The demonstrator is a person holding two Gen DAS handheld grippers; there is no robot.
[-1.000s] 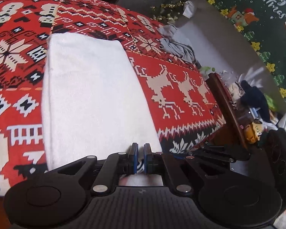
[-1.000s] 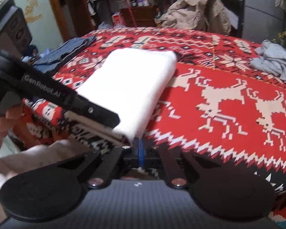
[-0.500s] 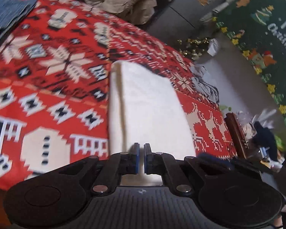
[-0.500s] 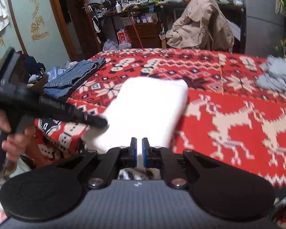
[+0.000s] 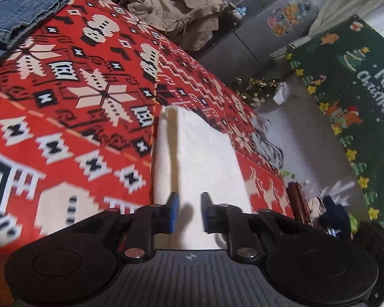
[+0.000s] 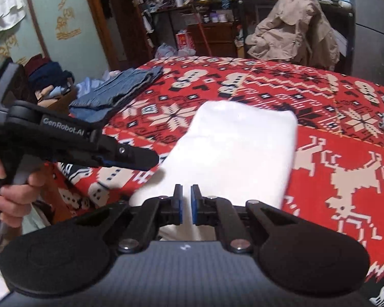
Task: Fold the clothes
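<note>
White cloth (image 6: 235,153): folded to a long rectangle, lying flat on the red patterned bedspread (image 6: 332,168), one short end at the bedspread's near edge, the other pointing toward its middle; the layered fold shows along its left side in the left wrist view (image 5: 166,153). Left gripper (image 5: 189,212): over the cloth's near end, jaws opening, a clear gap between the blue pads (image 5: 174,212), nothing pinched. In the right wrist view it (image 6: 140,157) comes in from the left, held by a hand (image 6: 10,192). Right gripper (image 6: 186,203): just above the cloth's near end, pads a narrow slit apart, gripping nothing. Jeans (image 6: 120,92): folded, at the far left corner. Grey garment (image 5: 268,148): crumpled at the right edge. Beige jacket (image 6: 291,30): heaped beyond the far edge.
</note>
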